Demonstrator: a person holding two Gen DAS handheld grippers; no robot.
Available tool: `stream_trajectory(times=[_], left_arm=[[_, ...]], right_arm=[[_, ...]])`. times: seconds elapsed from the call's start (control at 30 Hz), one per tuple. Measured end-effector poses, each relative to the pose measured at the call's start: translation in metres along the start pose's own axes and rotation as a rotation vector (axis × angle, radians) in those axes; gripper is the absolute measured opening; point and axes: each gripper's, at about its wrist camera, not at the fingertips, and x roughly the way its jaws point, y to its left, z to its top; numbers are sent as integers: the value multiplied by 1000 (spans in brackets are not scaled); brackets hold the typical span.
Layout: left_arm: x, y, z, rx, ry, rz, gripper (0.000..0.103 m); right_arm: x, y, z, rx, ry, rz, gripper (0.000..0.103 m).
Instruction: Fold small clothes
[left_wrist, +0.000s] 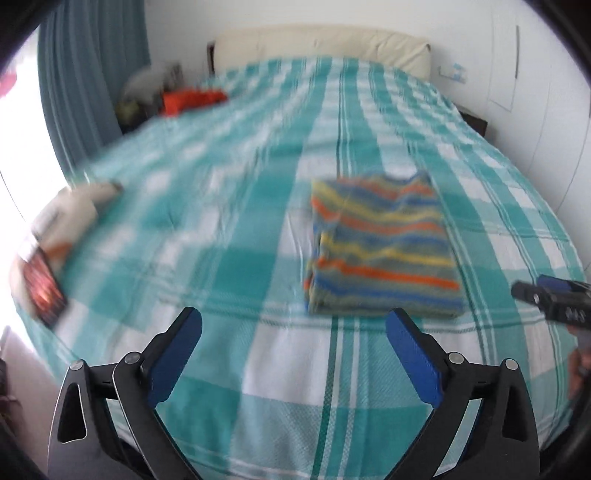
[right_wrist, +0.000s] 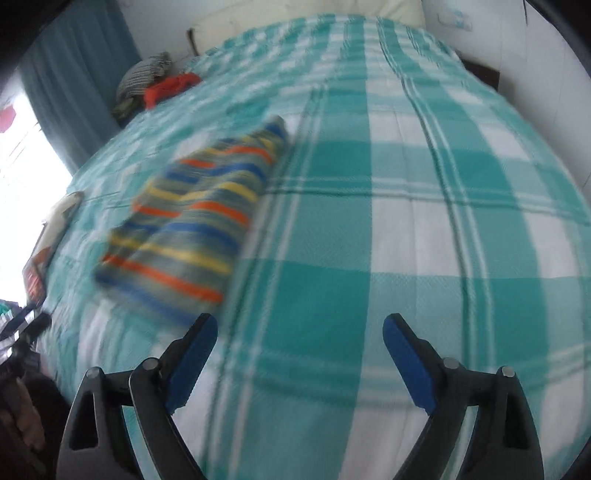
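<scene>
Left wrist view: bed (left_wrist: 236, 206) with a green and white check cover fills the picture.
Striped top: folded striped top (left_wrist: 382, 247) lies flat on the cover, ahead of the left gripper (left_wrist: 293, 325) and a bit to the right.
Left jaws: wide open, with nothing between them, only bed cover.
Right edge: tip of the right gripper (left_wrist: 546, 299) shows above the cover, apart from the top.
Left edge: folded pale cloth (left_wrist: 55, 240) lies near the bed's side; it is blurry, maybe with a red picture on it.
Far corner: orange cloth (left_wrist: 192, 99) lies near the cream headboard (left_wrist: 321, 44).

Right wrist view: same bed (right_wrist: 406, 221), very blurry.
Striped top here: it (right_wrist: 192, 225) lies to the left of the right gripper (right_wrist: 300, 326), just past its left finger.
Right jaws: wide open and holding nothing.
Far left: orange cloth (right_wrist: 170, 86) sits by a grey striped bundle (right_wrist: 146, 72).
</scene>
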Motion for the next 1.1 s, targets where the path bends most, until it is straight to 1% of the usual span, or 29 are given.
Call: stream_trajectory(times=[0.03,0.1,0.2,0.27,0.33,0.37,0.47,0.6,0.63,0.67,0.73,0.8,0.87,0.9,0.97,1.03,1.1], left_arm=[[-9,-1,4,-4,-23,4,102],[-21,1,9,-38,-38,-14,102],[-36,7,12,-101,-38,-55,102],[-40,10,13,-137,-35,-63,102],[-44,10,11,-141,-12,-25,102],[-46,8,10,-120,-11,0,102],[-54,1,6,-68,-31,88,102],[-63,-4,1,-40,-34,148,102],[-65,-7,0,-27,-41,184,102],[-68,-11,-1,-5,-53,235,102],[-70,-14,-3,17,-57,253,102],[-70,-14,-4,14,-29,235,102],[-68,-12,-4,-7,34,194,102],[-68,-12,-5,-13,49,184,102],[-70,-14,-7,-17,59,175,102],[-73,-17,-10,7,62,173,102],[-75,-21,-12,30,79,145,102]], right_arm=[[-13,8,-2,-21,-16,2,92],[-35,24,-8,-67,-36,0,93],[-61,43,-17,-117,-57,5,95],[-76,56,-24,-155,-75,3,96],[-86,63,-28,-185,-86,4,96],[-90,67,-30,-199,-90,3,96],[-98,77,-39,-225,-95,7,96],[-101,82,-48,-240,-84,-2,96],[-103,83,-49,-245,-83,-9,96],[-104,84,-50,-246,-82,-14,96],[-108,86,-52,-245,-80,-33,96],[-112,88,-53,-241,-73,-44,96],[-117,88,-54,-236,-72,-52,99],[-120,89,-55,-235,-74,-60,100],[-125,89,-57,-235,-79,-74,101],[-130,91,-58,-237,-79,-80,101],[-135,93,-59,-238,-78,-76,101]])
